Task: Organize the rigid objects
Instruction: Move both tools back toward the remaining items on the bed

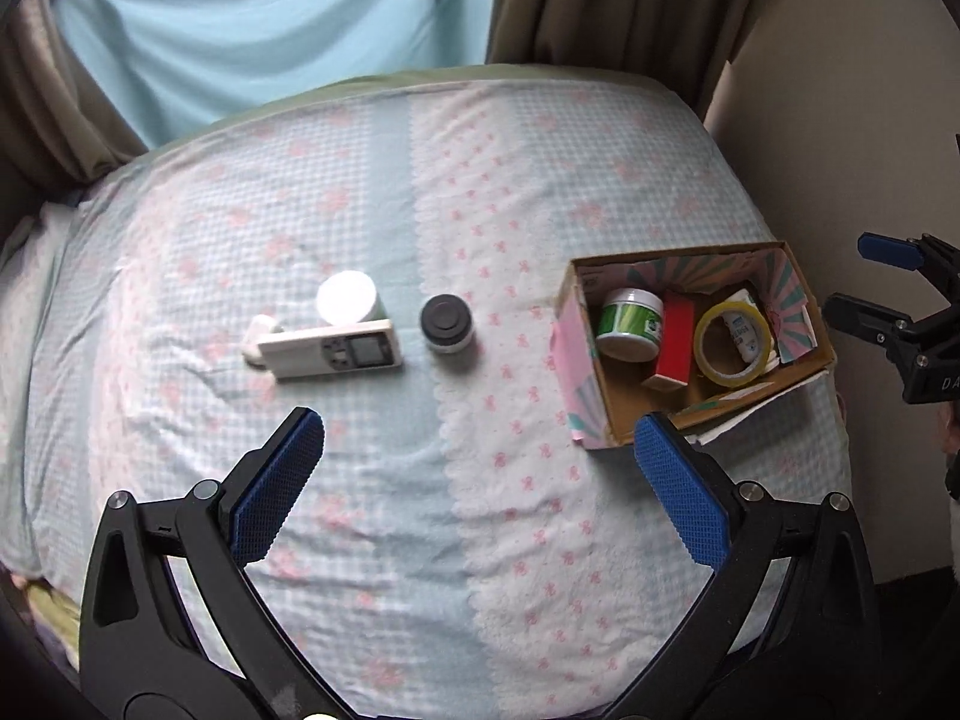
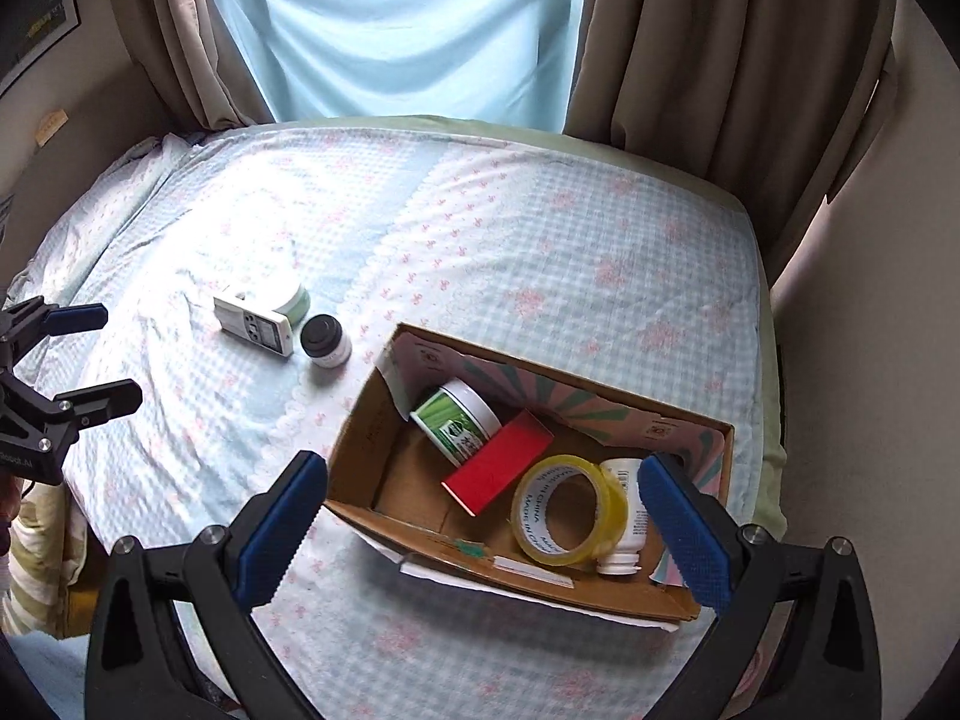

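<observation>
A cardboard box (image 1: 618,414) (image 2: 360,438) sits on the bed at the right. It holds a green-labelled jar (image 1: 630,324) (image 2: 459,417), a red box (image 1: 672,342) (image 2: 498,459), a yellow tape roll (image 1: 732,345) (image 2: 564,507) and a white bottle (image 2: 627,516). On the bed lie a white remote (image 1: 336,351) (image 2: 255,324), a white-lidded jar (image 1: 348,297) (image 2: 297,303) and a black-lidded jar (image 1: 447,324) (image 2: 326,341). My left gripper (image 1: 480,468) is open and empty, above the bed near the remote. My right gripper (image 2: 480,516) is open and empty over the box.
The bed (image 1: 420,540) has a checked sheet with pink flowers. Curtains (image 2: 690,30) and a wall stand behind and to the right. A small white object (image 1: 258,336) lies by the remote's left end. A white sheet pokes out under the box (image 2: 540,591).
</observation>
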A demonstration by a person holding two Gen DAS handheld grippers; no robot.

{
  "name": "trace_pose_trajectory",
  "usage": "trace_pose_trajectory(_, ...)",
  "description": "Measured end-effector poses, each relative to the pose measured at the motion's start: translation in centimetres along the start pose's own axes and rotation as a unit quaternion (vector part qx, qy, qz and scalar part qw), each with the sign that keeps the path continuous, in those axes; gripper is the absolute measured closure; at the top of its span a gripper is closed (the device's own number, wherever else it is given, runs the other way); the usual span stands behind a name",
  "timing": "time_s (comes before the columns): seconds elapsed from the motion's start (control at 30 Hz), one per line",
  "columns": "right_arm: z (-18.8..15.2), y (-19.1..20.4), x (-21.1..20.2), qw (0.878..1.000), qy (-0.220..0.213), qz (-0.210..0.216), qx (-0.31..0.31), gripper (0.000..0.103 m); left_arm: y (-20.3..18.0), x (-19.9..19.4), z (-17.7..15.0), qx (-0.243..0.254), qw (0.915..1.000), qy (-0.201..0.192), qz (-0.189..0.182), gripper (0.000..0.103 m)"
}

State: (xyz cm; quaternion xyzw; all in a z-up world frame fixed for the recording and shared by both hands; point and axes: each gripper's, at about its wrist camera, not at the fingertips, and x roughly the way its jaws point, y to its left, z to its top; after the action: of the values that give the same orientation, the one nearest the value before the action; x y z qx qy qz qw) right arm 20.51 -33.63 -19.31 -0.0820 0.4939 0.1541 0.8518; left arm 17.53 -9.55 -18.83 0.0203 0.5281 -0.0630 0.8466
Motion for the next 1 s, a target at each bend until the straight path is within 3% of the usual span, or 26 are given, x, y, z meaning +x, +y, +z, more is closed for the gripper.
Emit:
trace_pose_trajectory(0.2, 2.4, 4.7, -1.4, 0.999, -0.006, 0.019, 0.038, 0.000, 7.9, -3.0, -1.1, -0.028, 0.9994, -0.009, 0.020, 0.000)
trace_pose_trajectory(0.57, 8.1, 13.5, -0.8, 0.993, -0.001, 0.060, 0.103, 0.000, 21.5, -4.6, 0.4, -0.051, 0.9986, -0.007, 0.011, 0.000)
trace_pose_trajectory(0.73, 11.0, 17.4, 1.3, 0.991, 0.010, 0.080, 0.108, 0.000, 25.9, -2.9, 2.9, -0.048, 0.9988, 0.001, 0.009, 0.000)
trace_pose_trajectory(1.0, 15.5, 19.7, 7.8, 0.984, 0.059, 0.098, 0.140, 0.000, 28.9, 4.3, 7.9, -0.042, 0.9971, 0.061, -0.015, 0.000)
